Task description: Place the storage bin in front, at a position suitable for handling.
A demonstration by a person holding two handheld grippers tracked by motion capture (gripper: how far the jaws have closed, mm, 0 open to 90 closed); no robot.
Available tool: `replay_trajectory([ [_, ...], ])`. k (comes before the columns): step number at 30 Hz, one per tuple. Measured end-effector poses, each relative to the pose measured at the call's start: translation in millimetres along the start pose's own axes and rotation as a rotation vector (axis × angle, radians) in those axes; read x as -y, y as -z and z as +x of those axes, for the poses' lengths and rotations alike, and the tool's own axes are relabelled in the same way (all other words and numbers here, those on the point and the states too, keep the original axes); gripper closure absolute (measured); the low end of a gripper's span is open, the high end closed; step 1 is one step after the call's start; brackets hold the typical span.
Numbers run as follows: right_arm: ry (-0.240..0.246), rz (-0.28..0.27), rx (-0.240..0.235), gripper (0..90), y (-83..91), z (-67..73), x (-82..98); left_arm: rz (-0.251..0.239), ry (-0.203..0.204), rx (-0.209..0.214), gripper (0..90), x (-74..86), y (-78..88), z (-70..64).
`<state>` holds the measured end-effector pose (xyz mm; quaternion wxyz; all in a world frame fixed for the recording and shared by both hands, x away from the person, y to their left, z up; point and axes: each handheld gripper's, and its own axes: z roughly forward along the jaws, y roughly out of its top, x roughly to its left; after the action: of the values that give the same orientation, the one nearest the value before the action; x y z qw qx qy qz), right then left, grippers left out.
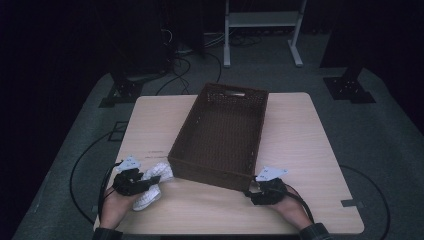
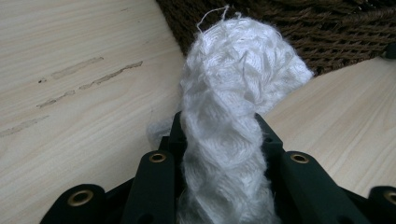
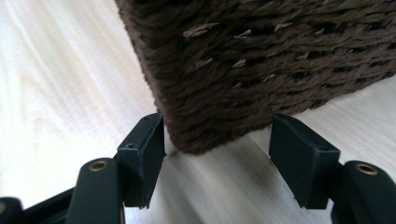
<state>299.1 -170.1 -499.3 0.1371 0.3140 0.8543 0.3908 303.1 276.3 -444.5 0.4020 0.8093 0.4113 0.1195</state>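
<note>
- While the white knitted cloth (image 2: 233,107) sits pinched in the left gripper (image 1: 134,183), it lies just left of the brown basket (image 1: 220,131), its long side pointing at the basket.
- The right gripper (image 3: 215,158) has its jaws apart around the basket's near right corner, not touching.
- The left hand (image 1: 116,205) is nearer the cloth.

The left gripper (image 2: 223,140) jaws clamp a white knitted cloth (image 2: 233,102) above the worktop (image 2: 70,116), near a woven basket (image 2: 327,32).
</note>
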Motion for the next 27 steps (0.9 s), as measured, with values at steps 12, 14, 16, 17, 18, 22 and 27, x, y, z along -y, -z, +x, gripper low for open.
replay_trajectory([
  [12, -0.047, -0.012, 0.015, 41.3, -9.9, 7.8, -5.9, -0.02, -0.003, 0.01, 67.7, -4.4, 2.0, -2.4],
  [14, -0.039, -0.013, 0.022, 41.6, -11.4, 9.5, -6.9, -0.032, -0.006, 0.015, 67.7, -7.1, 4.3, -3.7],
  [16, -0.044, -0.011, 0.021, 41.6, -11.2, 9.5, -7.0, -0.041, -0.014, 0.017, 67.7, -9.6, 6.4, -5.4],
  [17, -0.039, -0.011, 0.022, 41.6, -11.3, 9.4, -7.0, -0.058, -0.018, 0.021, 67.7, -13.1, 8.7, -7.9],
  [18, -0.041, -0.013, 0.022, 41.6, -11.4, 9.5, -7.0, -0.066, -0.02, 0.024, 67.7, -15.2, 10.1, -9.0],
  [22, -0.04, -0.012, 0.022, 41.5, -11.5, 9.5, -6.9, -0.107, -0.027, 0.043, 67.6, -24.2, 16.7, -12.3],
  [27, -0.042, -0.01, 0.02, 41.4, -11.3, 9.5, -7.0, -0.131, -0.038, 0.061, 67.3, -32.6, 17.9, -15.4],
])
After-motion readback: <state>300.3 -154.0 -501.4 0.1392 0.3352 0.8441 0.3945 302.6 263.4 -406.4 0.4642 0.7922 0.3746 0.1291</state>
